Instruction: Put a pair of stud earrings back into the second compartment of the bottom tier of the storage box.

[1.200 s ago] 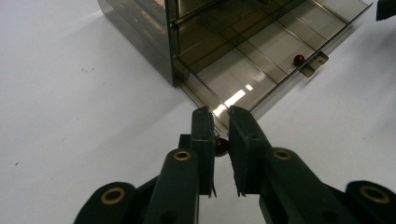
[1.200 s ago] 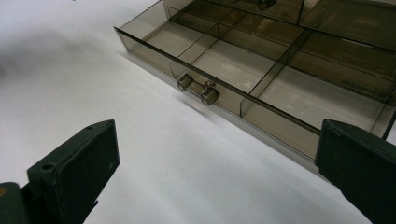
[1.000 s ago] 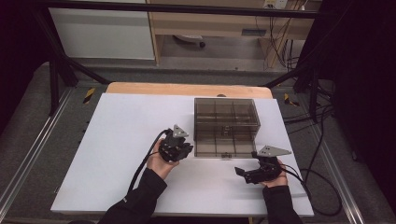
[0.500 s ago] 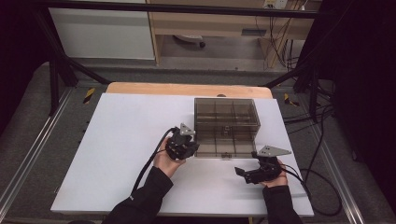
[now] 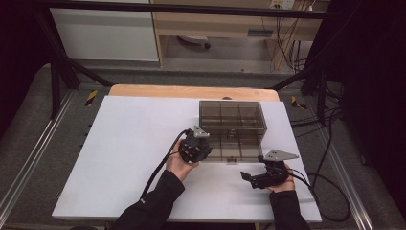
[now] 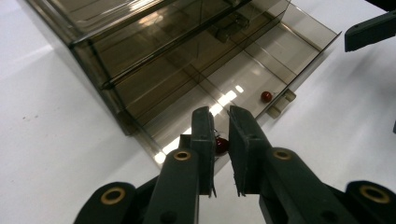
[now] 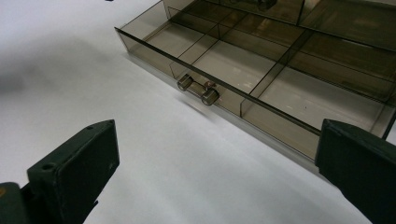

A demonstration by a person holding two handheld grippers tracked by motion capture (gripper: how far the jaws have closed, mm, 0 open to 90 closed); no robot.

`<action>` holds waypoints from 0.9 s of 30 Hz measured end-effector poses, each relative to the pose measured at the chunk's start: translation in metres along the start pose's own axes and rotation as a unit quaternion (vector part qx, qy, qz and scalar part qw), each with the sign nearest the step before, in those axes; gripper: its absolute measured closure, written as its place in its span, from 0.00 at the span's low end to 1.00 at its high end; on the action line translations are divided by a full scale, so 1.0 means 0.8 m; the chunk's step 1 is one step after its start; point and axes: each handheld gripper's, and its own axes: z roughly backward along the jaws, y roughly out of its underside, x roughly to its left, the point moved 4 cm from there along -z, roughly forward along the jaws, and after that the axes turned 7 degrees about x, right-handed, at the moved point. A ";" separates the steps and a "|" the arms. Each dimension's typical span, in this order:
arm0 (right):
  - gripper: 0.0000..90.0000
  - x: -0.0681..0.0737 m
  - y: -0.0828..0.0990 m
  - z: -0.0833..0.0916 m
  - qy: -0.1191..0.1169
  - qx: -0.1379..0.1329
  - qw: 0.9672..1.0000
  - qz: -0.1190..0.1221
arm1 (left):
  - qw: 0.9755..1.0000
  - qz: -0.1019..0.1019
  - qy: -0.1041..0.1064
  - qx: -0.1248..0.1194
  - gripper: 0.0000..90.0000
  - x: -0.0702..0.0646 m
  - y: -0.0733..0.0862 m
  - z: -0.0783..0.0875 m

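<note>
Smoky plastic organizer box sits on the white tabletop, its drawer pulled out. We see our left tool clenched on 1 red bead above the drawer's near-left corner; our right tool hovers released, near-right of the box.

Your left gripper sits at the front left corner of the smoky transparent drawer box, right over its pulled-out bottom drawer. Your right gripper rests on the white tabletop just in front of the drawer, jaws spread wide and pointing left, clear of the box.
</note>
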 end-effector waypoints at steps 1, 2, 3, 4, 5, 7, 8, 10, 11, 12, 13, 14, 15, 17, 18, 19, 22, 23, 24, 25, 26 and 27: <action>0.00 0.000 0.000 0.000 0.000 0.000 1.000 0.000 | 1.000 0.000 0.001 -0.001 0.89 -0.001 -0.001 -0.002; 0.00 0.000 0.000 0.000 0.000 0.000 1.000 0.000 | 1.000 0.000 0.001 0.001 0.89 -0.001 -0.002 -0.003; 0.00 0.000 0.000 0.000 0.000 0.000 1.000 0.000 | 1.000 0.000 0.001 0.001 0.89 -0.002 -0.003 -0.004; 0.00 0.000 0.000 0.000 0.001 -0.001 1.000 0.000 | 1.000 0.000 0.001 0.001 0.89 -0.002 -0.004 -0.006; 0.00 0.000 0.000 0.000 0.000 -0.002 1.000 0.000 | 1.000 0.000 0.002 0.000 0.89 -0.003 -0.005 -0.007; 0.01 0.000 0.000 0.000 0.000 -0.001 1.000 0.000 | 1.000 0.000 0.002 0.001 0.89 -0.003 -0.008 -0.009; 0.00 0.000 0.000 0.000 0.000 0.000 1.000 0.000 | 1.000 -0.001 0.002 0.001 0.89 -0.004 -0.009 -0.011; 0.00 0.000 0.000 0.000 0.000 -0.001 1.000 0.000 | 1.000 -0.001 0.002 0.002 0.89 -0.005 -0.011 -0.013; 0.01 0.000 0.000 0.000 0.000 -0.001 1.000 0.000 | 1.000 0.000 0.004 0.003 0.89 -0.006 -0.012 -0.015; 0.00 0.000 0.000 0.000 0.001 -0.001 1.000 0.000 | 1.000 -0.002 0.002 0.004 0.89 -0.007 -0.013 -0.016; 0.01 0.000 0.000 0.000 0.000 -0.001 1.000 0.000 | 1.000 -0.003 0.003 0.004 0.89 -0.008 -0.014 -0.017; 0.00 0.000 0.000 0.000 0.001 -0.001 1.000 0.001 | 1.000 -0.005 0.003 0.006 0.89 -0.009 -0.015 -0.018; 0.00 0.000 0.000 0.000 0.001 -0.001 1.000 0.001 | 1.000 -0.004 0.003 0.004 0.89 -0.011 -0.016 -0.020; 0.00 0.000 0.000 0.001 0.000 -0.001 1.000 0.000 | 1.000 -0.005 0.004 0.004 0.89 -0.012 -0.018 -0.022; 0.00 0.000 0.000 0.000 0.000 -0.001 1.000 0.001 | 1.000 -0.006 0.004 0.005 0.89 -0.013 -0.019 -0.023; 0.00 0.000 0.000 0.000 0.000 -0.001 1.000 0.000 | 1.000 -0.006 0.005 0.005 0.89 -0.013 -0.020 -0.025; 0.00 0.000 0.000 0.000 0.000 -0.002 1.000 0.000 | 1.000 -0.007 0.004 0.006 0.89 -0.015 -0.022 -0.029; 0.01 0.000 0.000 0.000 0.000 -0.002 1.000 0.000 | 1.000 -0.008 0.004 0.006 0.89 -0.016 -0.023 -0.030; 0.00 0.000 0.000 0.001 0.000 -0.001 1.000 0.000 | 1.000 -0.007 0.005 0.005 0.89 -0.017 -0.024 -0.032; 0.00 0.000 0.000 0.001 0.000 -0.001 1.000 0.000 | 1.000 -0.008 0.006 0.005 0.89 -0.017 -0.025 -0.034; 0.00 0.000 0.000 0.001 0.000 -0.001 1.000 0.000 | 1.000 -0.009 0.005 0.006 0.89 -0.018 -0.026 -0.035; 0.00 0.000 0.000 0.001 0.000 -0.002 1.000 0.000 | 1.000 -0.009 0.006 0.005 0.89 -0.018 -0.027 -0.037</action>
